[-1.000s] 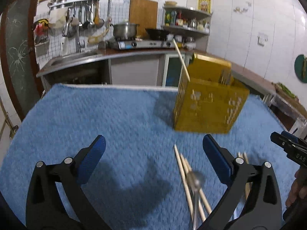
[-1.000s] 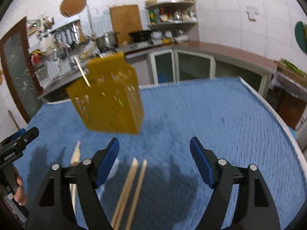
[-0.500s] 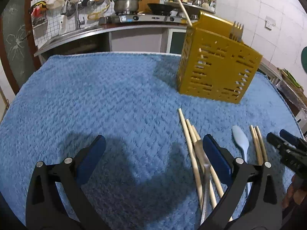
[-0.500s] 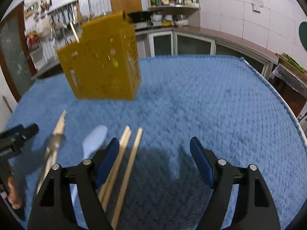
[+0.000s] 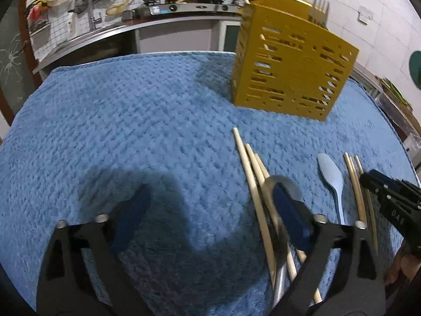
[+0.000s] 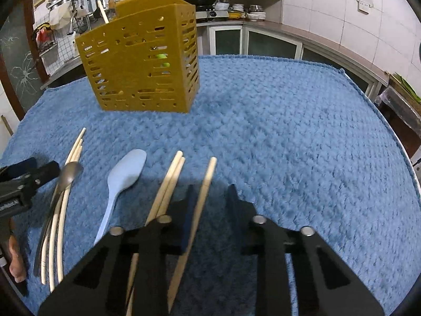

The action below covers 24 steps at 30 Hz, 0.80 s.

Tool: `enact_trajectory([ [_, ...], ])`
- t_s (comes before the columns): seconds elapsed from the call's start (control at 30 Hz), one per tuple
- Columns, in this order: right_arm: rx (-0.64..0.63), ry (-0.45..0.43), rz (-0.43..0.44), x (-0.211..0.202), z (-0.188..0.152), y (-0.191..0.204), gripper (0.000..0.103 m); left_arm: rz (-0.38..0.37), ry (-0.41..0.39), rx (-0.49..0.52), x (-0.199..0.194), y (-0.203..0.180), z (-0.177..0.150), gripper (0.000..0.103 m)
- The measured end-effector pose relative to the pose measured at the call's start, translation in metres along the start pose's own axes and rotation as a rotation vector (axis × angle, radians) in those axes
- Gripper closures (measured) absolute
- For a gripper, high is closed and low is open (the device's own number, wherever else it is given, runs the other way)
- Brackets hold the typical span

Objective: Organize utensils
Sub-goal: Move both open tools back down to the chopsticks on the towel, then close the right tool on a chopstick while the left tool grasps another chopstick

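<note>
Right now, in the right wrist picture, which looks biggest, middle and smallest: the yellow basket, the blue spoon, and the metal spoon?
1. yellow basket, by far the largest.
2. blue spoon and metal spoon: these look about alike in length, and the left tool covers part of the metal one, so I won't rank them.

Left gripper (image 5: 208, 210) is pointing steeply downward, its jaws standing wide though they have just been closing slightly. Right gripper (image 6: 210, 208) is angling downward likewise, jaws narrowed after closing sharply, a gap remaining.
</note>
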State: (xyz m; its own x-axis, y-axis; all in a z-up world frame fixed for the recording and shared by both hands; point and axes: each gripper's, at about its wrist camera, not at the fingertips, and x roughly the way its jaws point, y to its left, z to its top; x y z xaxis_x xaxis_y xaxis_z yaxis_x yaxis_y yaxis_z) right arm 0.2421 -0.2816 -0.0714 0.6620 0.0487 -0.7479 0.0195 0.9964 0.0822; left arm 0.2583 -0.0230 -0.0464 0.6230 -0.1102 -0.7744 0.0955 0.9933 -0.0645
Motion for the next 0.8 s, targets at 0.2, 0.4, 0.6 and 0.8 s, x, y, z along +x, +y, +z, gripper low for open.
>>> enact_trajectory([
  [0.2, 0.032, 0.006, 0.039, 0.002, 0.001, -0.008, 0.084, -0.017, 0.029, -0.032, 0.006, 0.001, 0.005, 0.033],
  [0.4, 0.013, 0.02, 0.028, 0.003, 0.003, -0.006, 0.084, 0.025, 0.066, 0.021, 0.016, -0.013, 0.016, 0.048],
  [0.6, 0.002, 0.089, 0.013, 0.009, 0.016, -0.003, 0.087, 0.028, 0.129, 0.057, 0.023, -0.023, 0.03, 0.077],
  [0.8, 0.014, 0.145, 0.008, 0.018, 0.028, -0.002, 0.093, 0.044, 0.179, 0.082, 0.031, -0.032, 0.041, 0.091],
])
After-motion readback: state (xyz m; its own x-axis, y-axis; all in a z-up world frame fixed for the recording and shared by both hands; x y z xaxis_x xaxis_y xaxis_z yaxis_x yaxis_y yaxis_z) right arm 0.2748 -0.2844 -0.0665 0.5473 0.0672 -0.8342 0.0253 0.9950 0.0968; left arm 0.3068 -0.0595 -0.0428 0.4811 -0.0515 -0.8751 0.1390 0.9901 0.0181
